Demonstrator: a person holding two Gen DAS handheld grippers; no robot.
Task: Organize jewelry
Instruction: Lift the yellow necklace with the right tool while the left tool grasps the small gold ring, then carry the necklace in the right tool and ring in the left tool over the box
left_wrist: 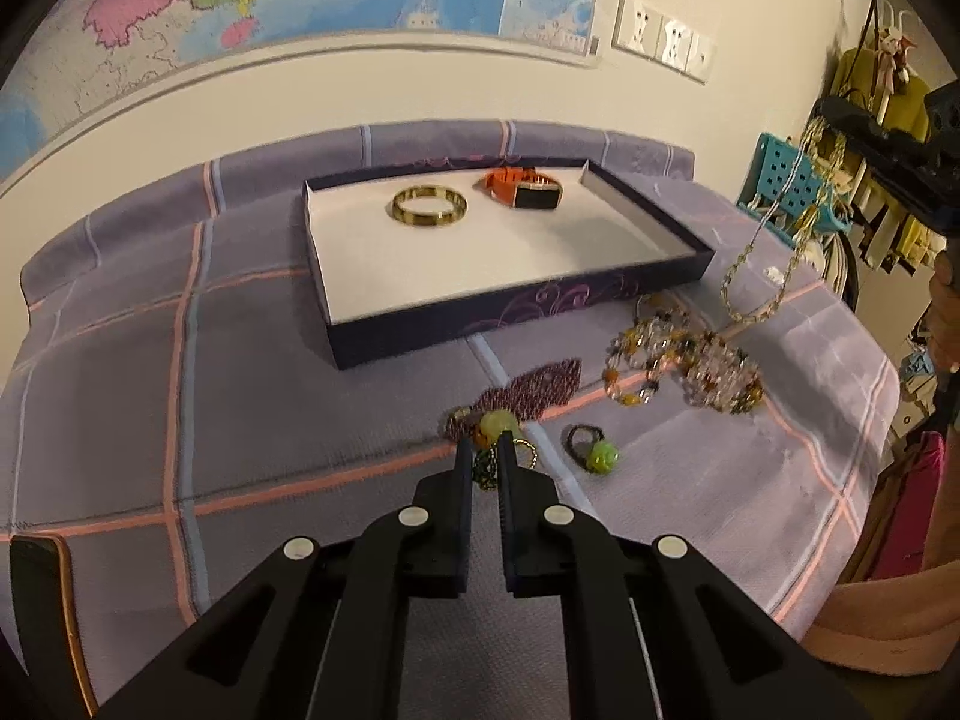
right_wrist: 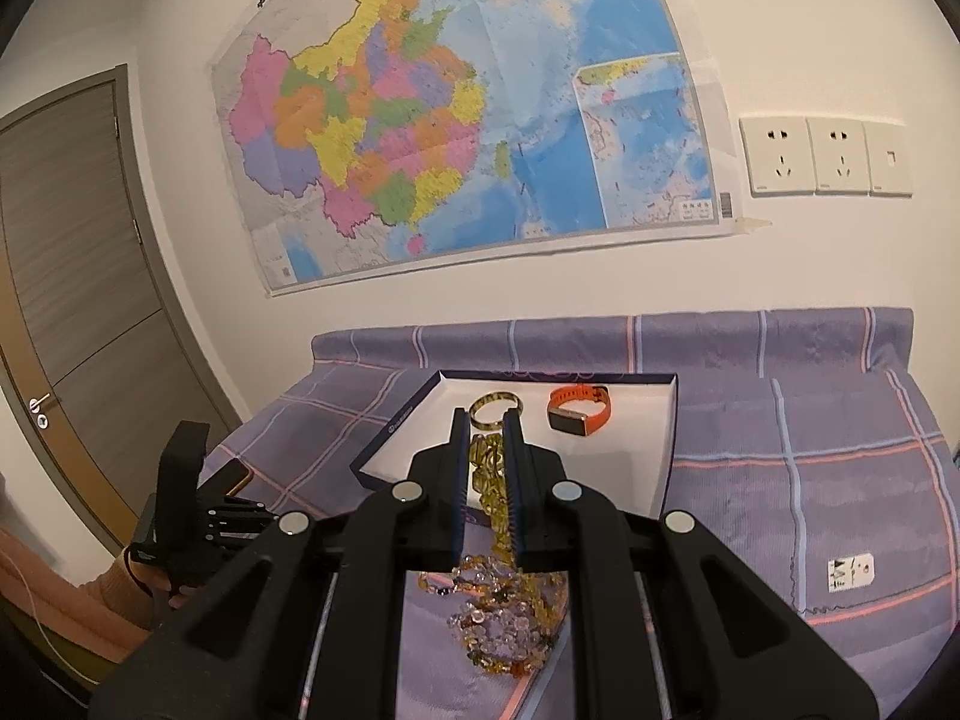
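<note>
A dark purple tray (left_wrist: 528, 312) with a white floor holds a gold bangle (left_wrist: 429, 206) and an orange watch (left_wrist: 523, 187). My left gripper (left_wrist: 485, 450) is nearly shut around a green-and-orange beaded piece (left_wrist: 495, 423) lying on the cloth. My right gripper (right_wrist: 486, 426) is shut on a yellow bead necklace (right_wrist: 489, 480) and holds it up; the necklace (left_wrist: 774, 252) hangs from it to the right of the tray. A pile of mixed bead bracelets (left_wrist: 690, 366) lies under it and also shows in the right wrist view (right_wrist: 498, 624). A green flower ring (left_wrist: 600, 455) lies to the right of my left gripper.
A purple checked cloth (left_wrist: 240, 390) covers the table. A dark purple beaded piece (left_wrist: 534, 390) lies in front of the tray. A phone (left_wrist: 42, 600) lies at the left edge. A white tag (right_wrist: 849, 573) lies on the cloth at the right. A wall with a map stands behind.
</note>
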